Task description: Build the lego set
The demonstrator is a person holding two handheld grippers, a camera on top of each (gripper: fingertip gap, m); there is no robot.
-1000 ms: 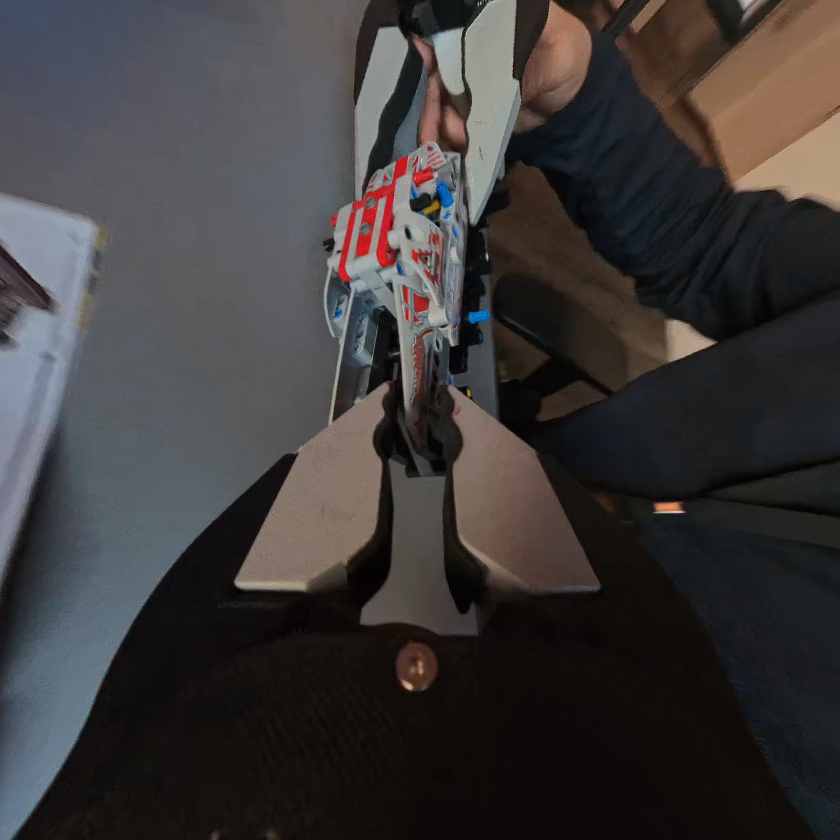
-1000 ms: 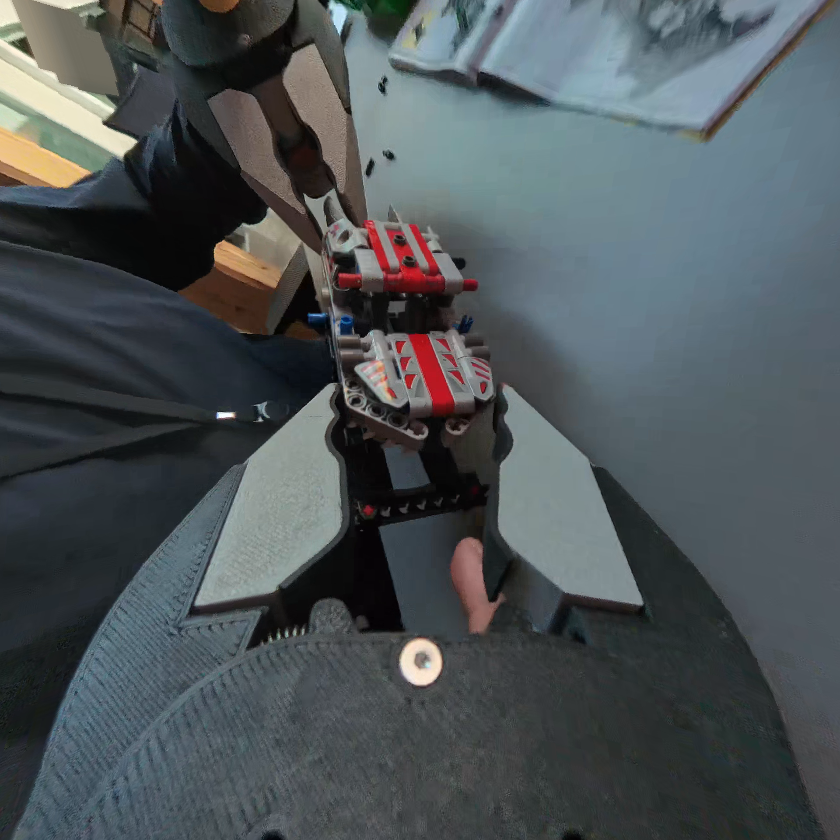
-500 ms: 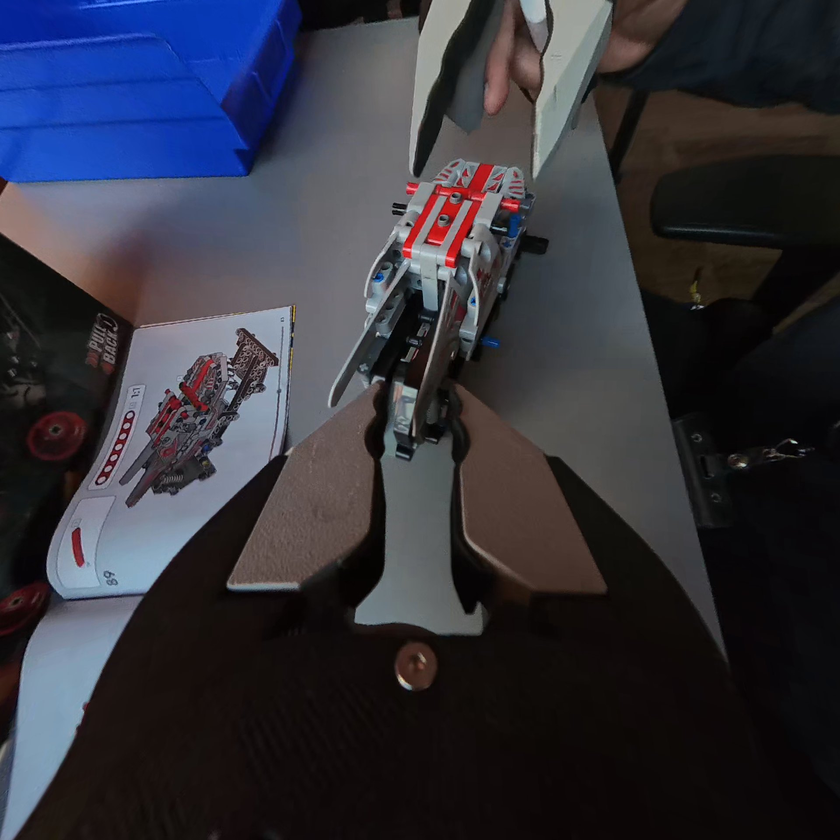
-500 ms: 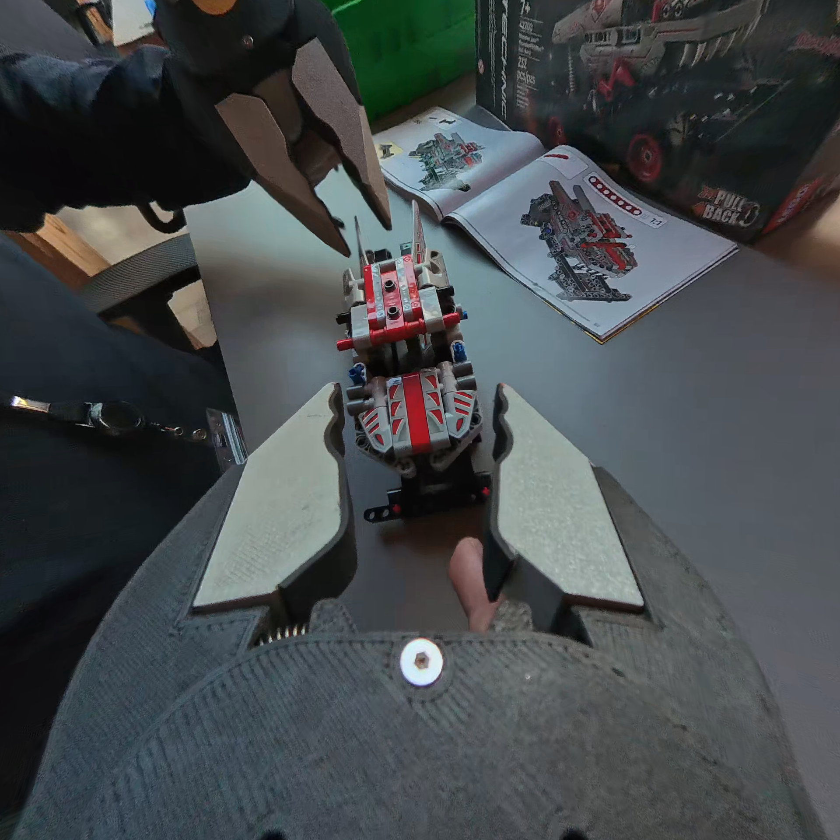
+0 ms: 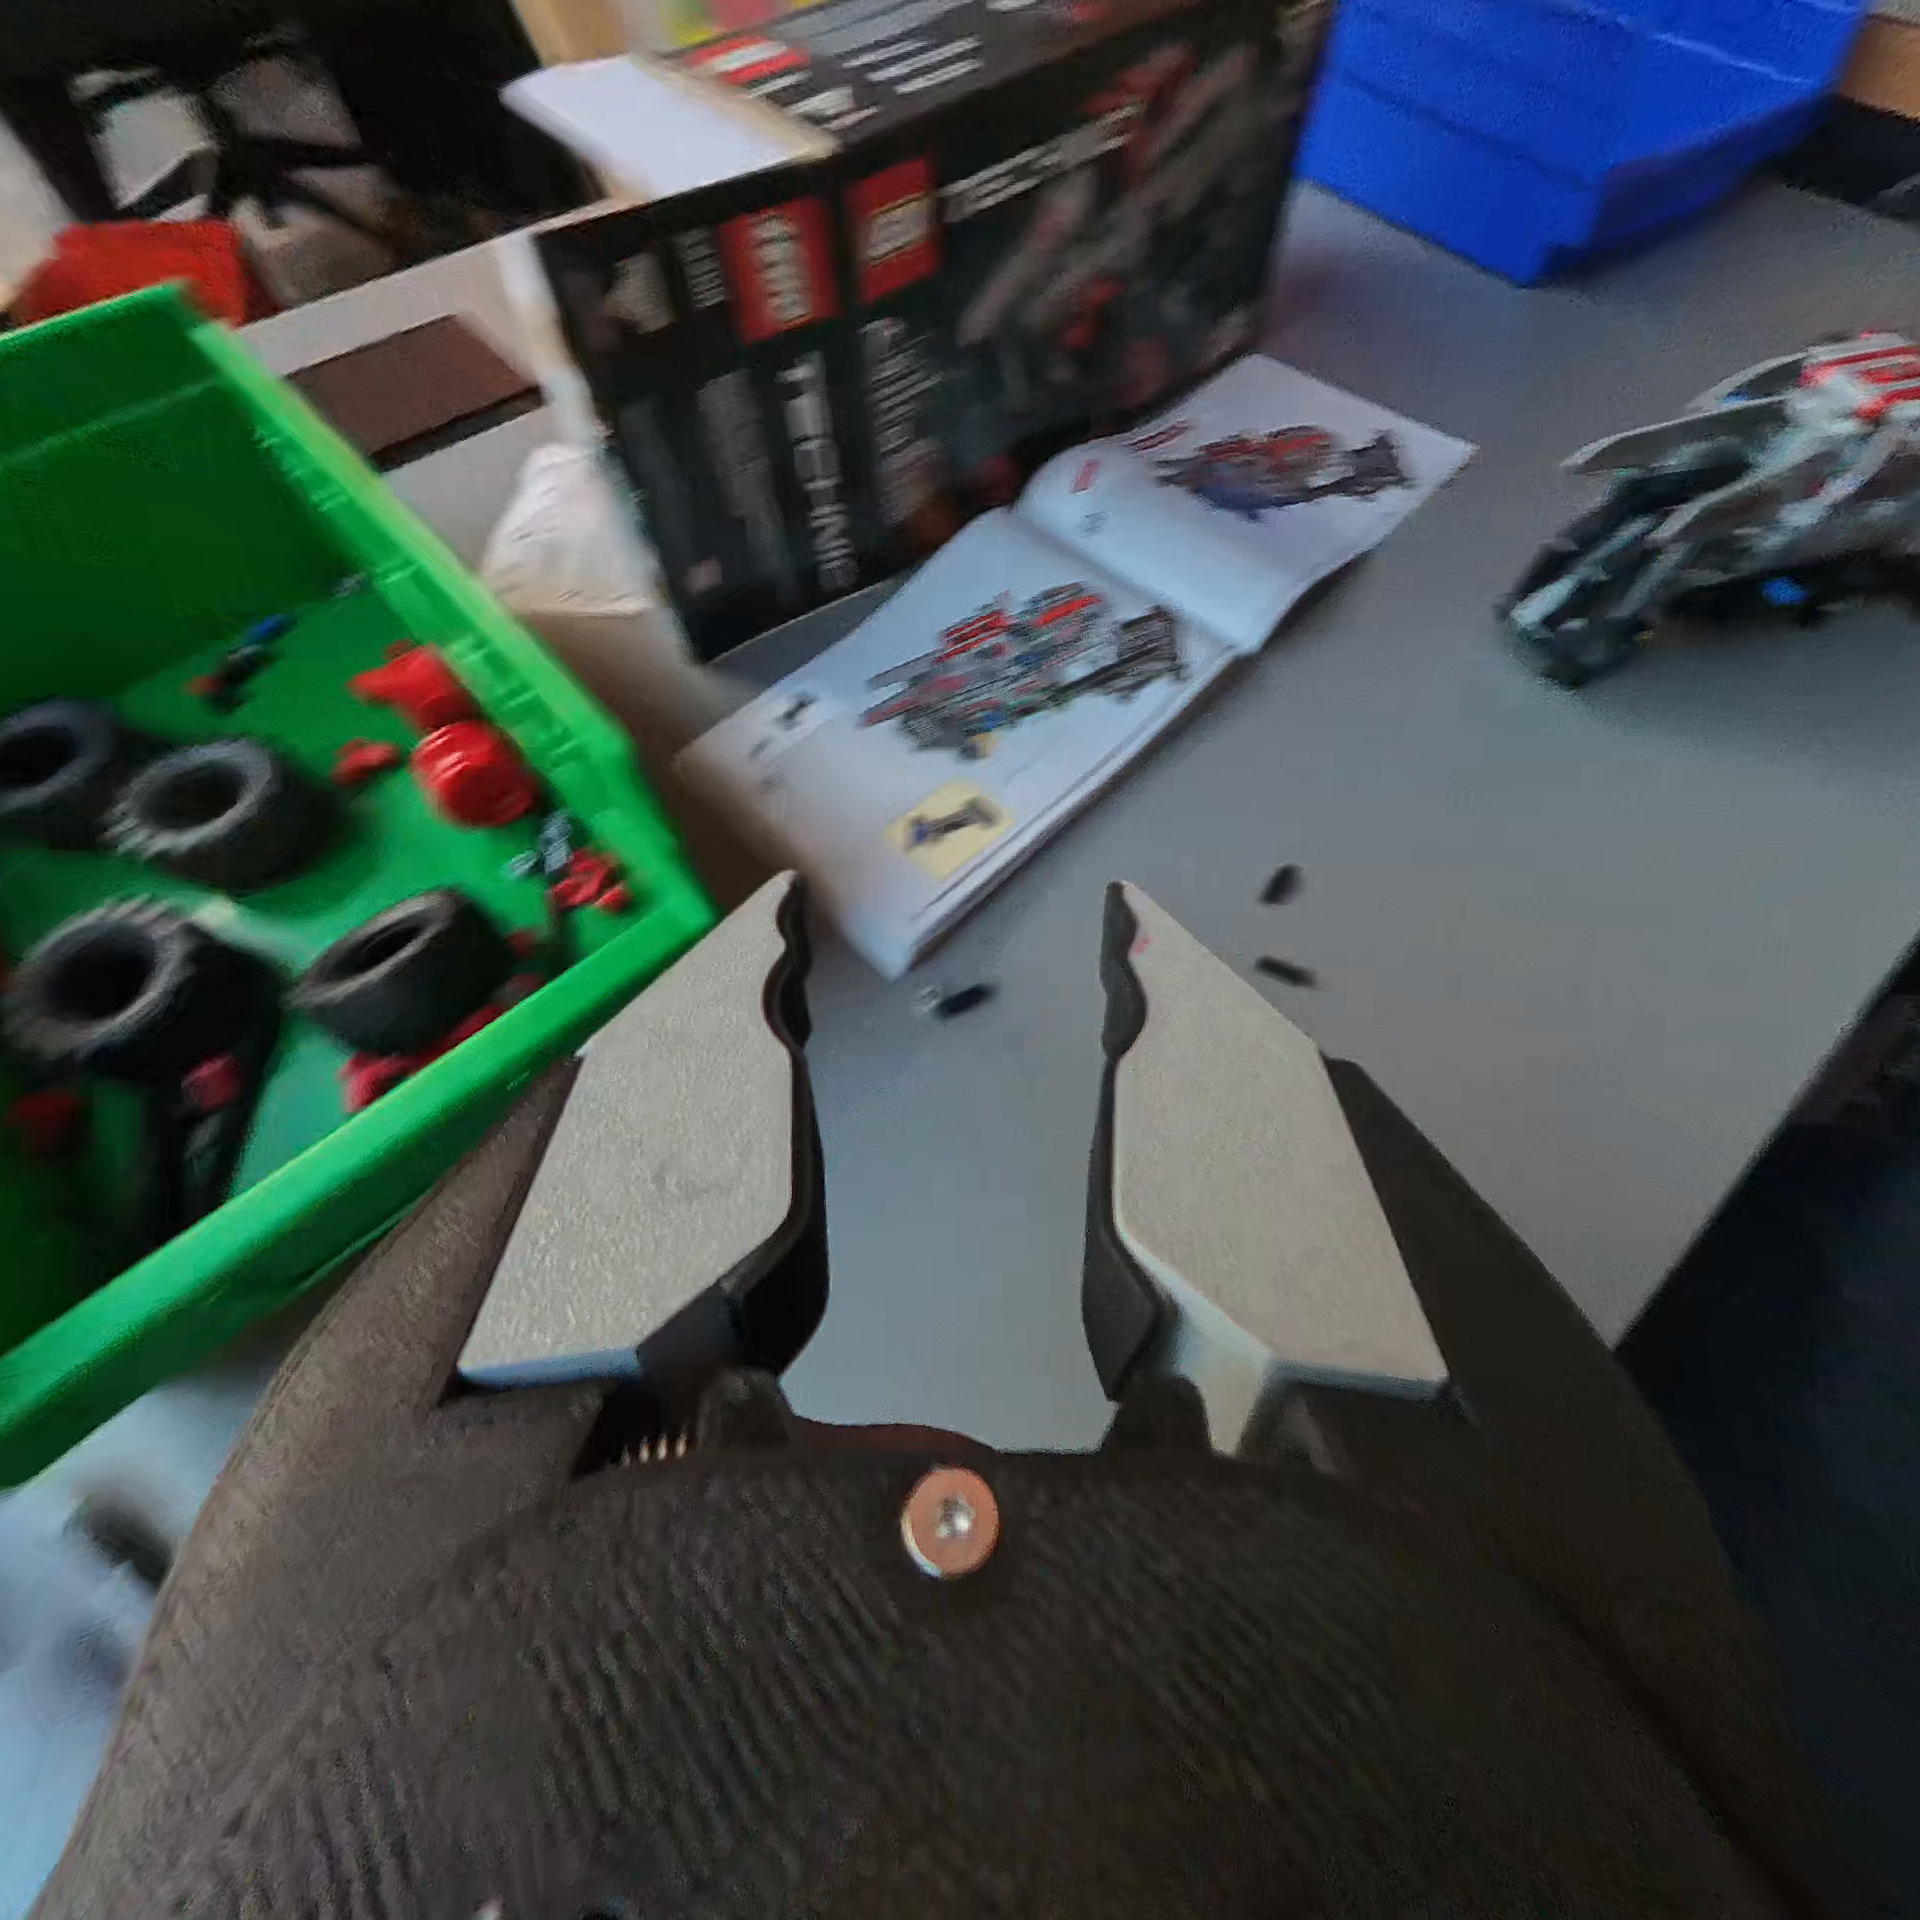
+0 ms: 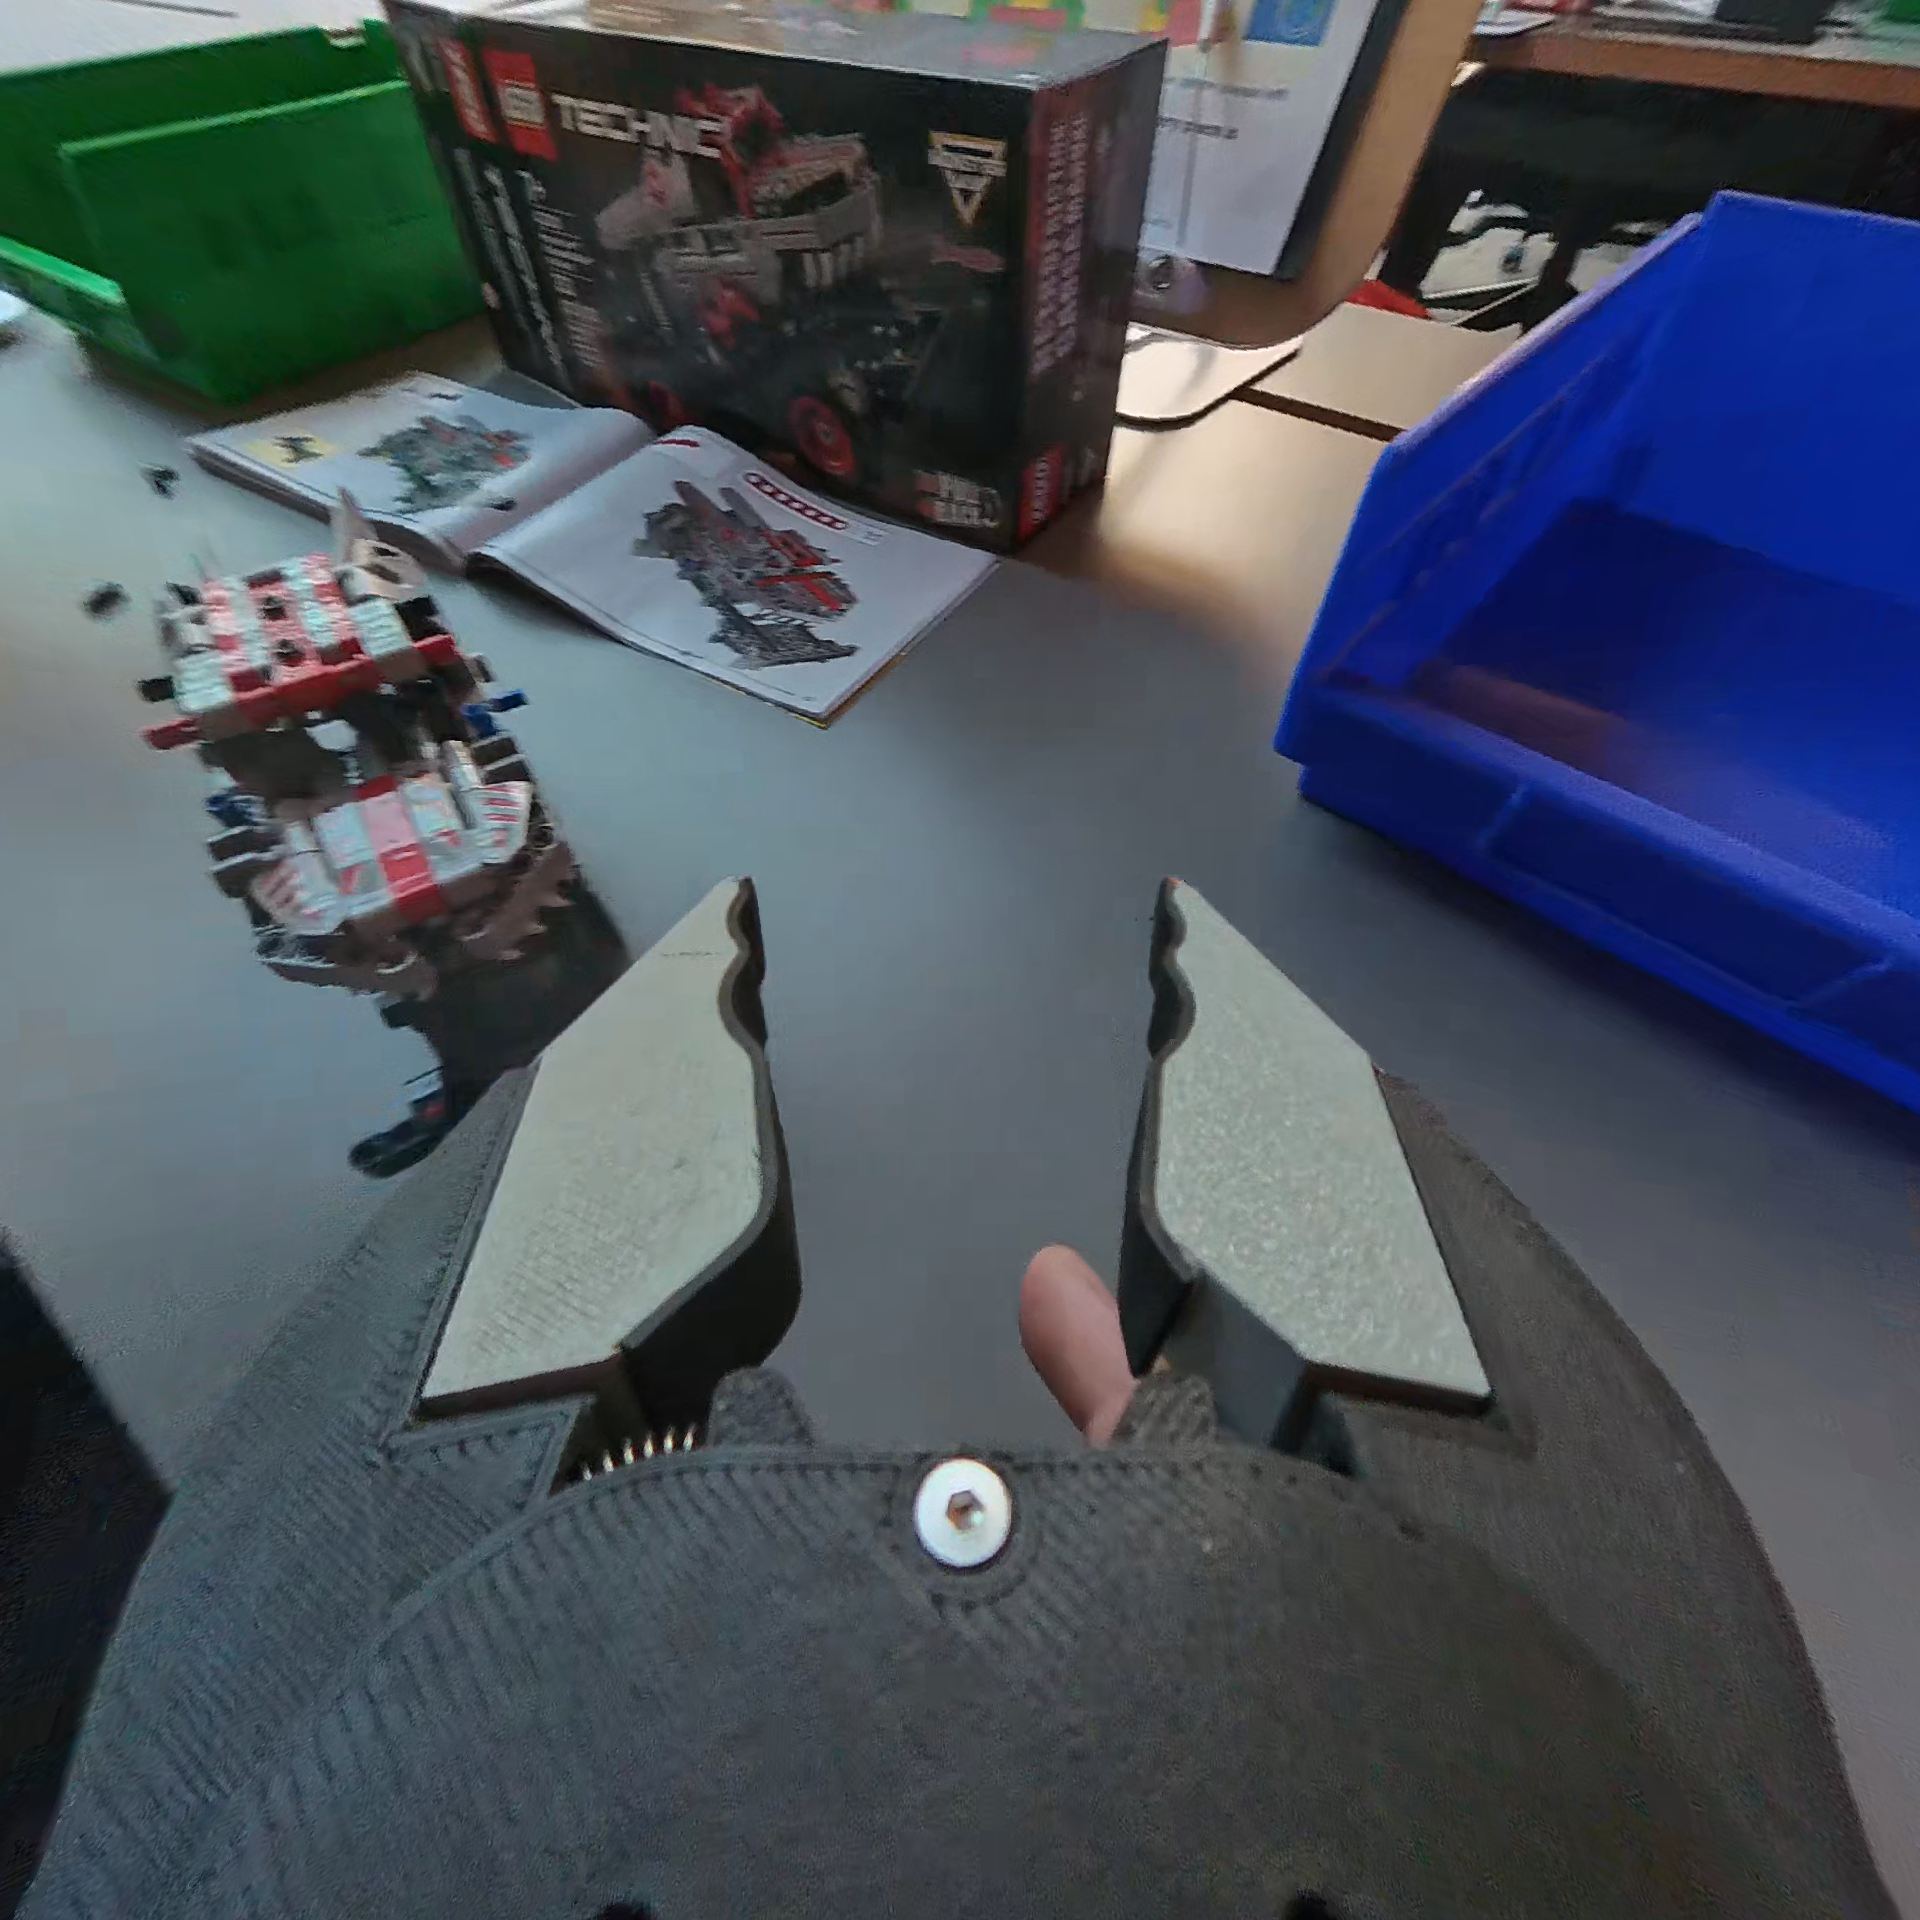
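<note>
The part-built red, white and black lego model (image 6: 343, 790) stands on the grey table, left of my right gripper (image 6: 956, 914); it also shows in the left wrist view (image 5: 1756, 499) at the far right. My right gripper is open and empty. My left gripper (image 5: 951, 914) is open and empty above the table, beside the green bin (image 5: 343, 1143), which holds black tyres (image 5: 208, 810), red wheel hubs (image 5: 468, 769) and small parts. The open instruction booklet (image 5: 1060, 644) lies ahead of it; it also shows in the right wrist view (image 6: 644, 540).
The black set box (image 6: 790, 270) stands behind the booklet. A blue bin (image 6: 1662, 623) stands at the right of the right wrist view. Small black pins (image 5: 1283, 971) lie loose on the table (image 5: 1507, 883) near the left gripper. The table's edge runs at the right. The left gripper's tips are roughly 50 cm from the right gripper's.
Both grippers have let go of the model, which now stands alone on the table. The left gripper swung left to the green bin; the right one pulled back and right. Both opened wider.
</note>
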